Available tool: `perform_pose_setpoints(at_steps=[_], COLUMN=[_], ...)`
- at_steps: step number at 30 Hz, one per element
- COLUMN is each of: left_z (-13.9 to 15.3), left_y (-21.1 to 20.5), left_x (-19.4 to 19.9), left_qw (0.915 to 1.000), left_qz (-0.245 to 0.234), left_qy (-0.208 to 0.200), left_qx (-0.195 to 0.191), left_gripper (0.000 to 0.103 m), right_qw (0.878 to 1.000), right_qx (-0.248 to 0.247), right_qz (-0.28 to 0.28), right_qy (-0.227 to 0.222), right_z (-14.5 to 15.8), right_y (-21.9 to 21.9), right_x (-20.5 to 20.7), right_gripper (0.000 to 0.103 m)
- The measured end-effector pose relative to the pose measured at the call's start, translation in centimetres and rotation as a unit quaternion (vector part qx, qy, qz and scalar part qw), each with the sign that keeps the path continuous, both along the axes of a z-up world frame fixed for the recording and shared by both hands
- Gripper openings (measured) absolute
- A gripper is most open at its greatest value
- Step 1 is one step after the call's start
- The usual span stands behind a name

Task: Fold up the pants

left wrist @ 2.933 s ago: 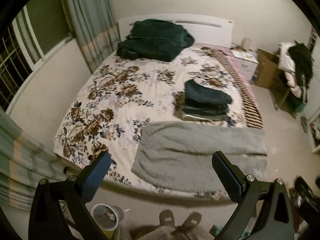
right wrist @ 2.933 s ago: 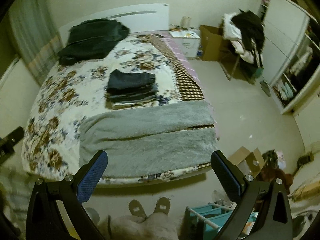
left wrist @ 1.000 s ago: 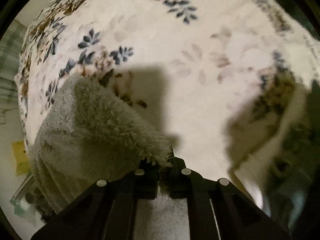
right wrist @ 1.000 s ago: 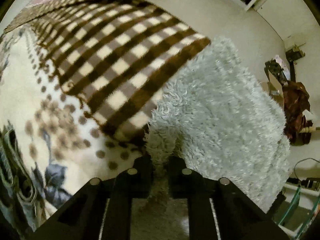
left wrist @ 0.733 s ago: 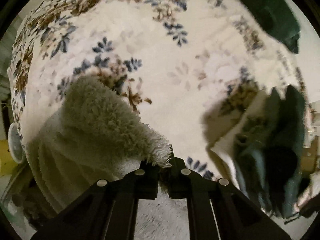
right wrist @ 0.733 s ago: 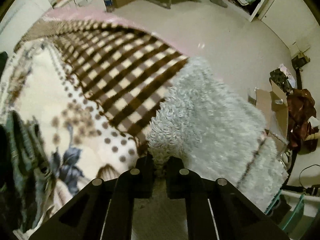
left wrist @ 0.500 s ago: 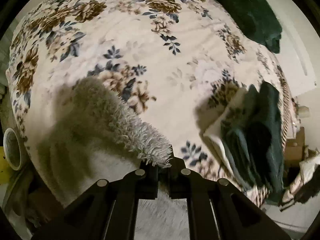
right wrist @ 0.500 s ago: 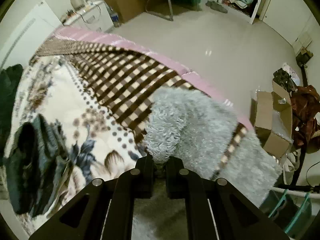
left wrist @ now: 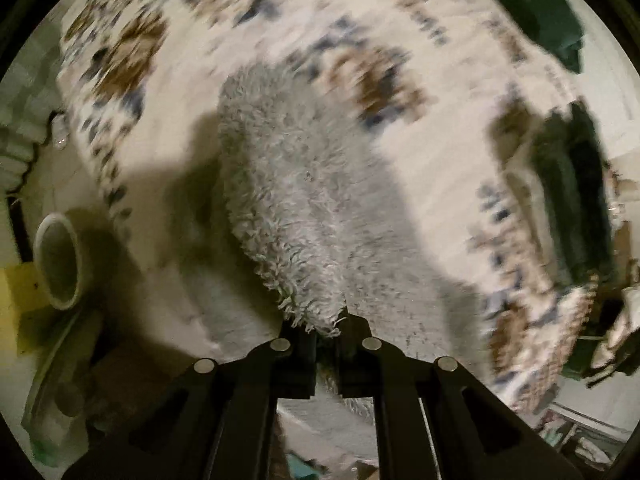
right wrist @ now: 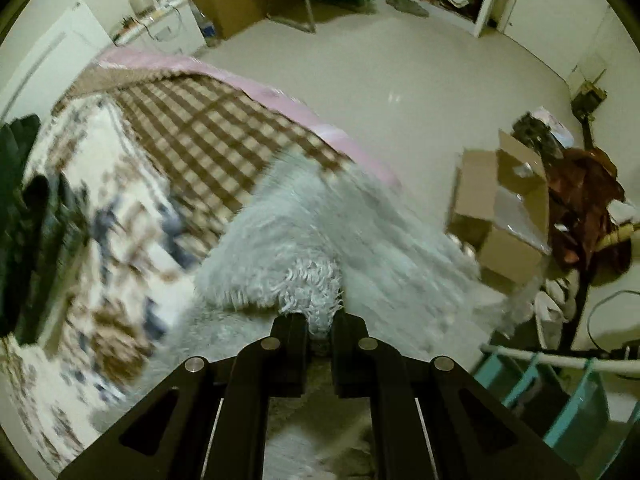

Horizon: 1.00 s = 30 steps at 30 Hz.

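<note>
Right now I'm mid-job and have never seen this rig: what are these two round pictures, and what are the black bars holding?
Each picture comes from a fisheye camera on a hand-held two-finger gripper, looking along its fingers. A person carries one in each hand; there is no robot arm. The black bars are the left gripper and right gripper. Both are shut on corners of the fluffy grey pants, which hang over a floral bedspread. A stack of dark folded clothes lies on the bed. The motion blurs both views.

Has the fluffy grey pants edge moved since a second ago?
Yes. The grey pants, pinched by the left hand-held gripper, now trail away from the floral bedspread toward the bed's edge.
</note>
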<state>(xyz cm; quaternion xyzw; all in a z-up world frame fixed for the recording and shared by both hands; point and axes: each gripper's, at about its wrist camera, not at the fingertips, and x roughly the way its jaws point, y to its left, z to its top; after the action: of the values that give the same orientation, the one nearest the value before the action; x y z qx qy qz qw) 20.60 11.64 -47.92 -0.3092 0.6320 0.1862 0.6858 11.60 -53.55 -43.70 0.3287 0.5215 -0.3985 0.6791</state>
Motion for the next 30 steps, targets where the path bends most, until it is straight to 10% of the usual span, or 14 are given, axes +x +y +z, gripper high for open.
perform_pose_setpoints(at_steps=[7, 12, 17, 20, 27, 30], left_z=[-8.3, -5.8, -1.0, 0.1, -1.5, -1.8], left_y=[-1.3, -3.1, -7.5, -10.7, -21.6, -25.7], left_x=[-4.2, -5.5, -5.5, -4.0, -1.7, -1.5], left_qw=[0.9964, 0.9972, 0.9918, 0.9847, 0.9683, 0.9576], left_qz=[-0.025, -0.035, -0.082, -0.129, -0.229, -0.265], left_qy=[0.069, 0.028, -0.035, -0.058, -0.066, -0.078], left_qx=[0.041, 0.059, 0.092, 0.102, 0.073, 0.079], left_gripper=[0.008, 0.012, 0.046, 0.073, 0.073, 0.073], right_qw=[0.998, 0.993, 0.991, 0.974, 0.935, 0.952], right_qx=[0.046, 0.087, 0.001, -0.039, -0.097, -0.12], right_qz=[-0.007, 0.03, 0.123, 0.215, 0.329, 0.269], right_qy=[0.046, 0.072, 0.06, 0.06, 0.091, 0.084], right_z=[-8.0, -10.1, -6.2, -6.1, -9.1, -8.4], right_y=[0.2, -0.9, -0.3, 1.3, 4.2, 1.4], right_x=[-5.2, -5.7, -3.7, -0.5, 4.5, 3.2], right_gripper=[0.011, 0.072, 0.079, 0.079, 0.075, 0.012])
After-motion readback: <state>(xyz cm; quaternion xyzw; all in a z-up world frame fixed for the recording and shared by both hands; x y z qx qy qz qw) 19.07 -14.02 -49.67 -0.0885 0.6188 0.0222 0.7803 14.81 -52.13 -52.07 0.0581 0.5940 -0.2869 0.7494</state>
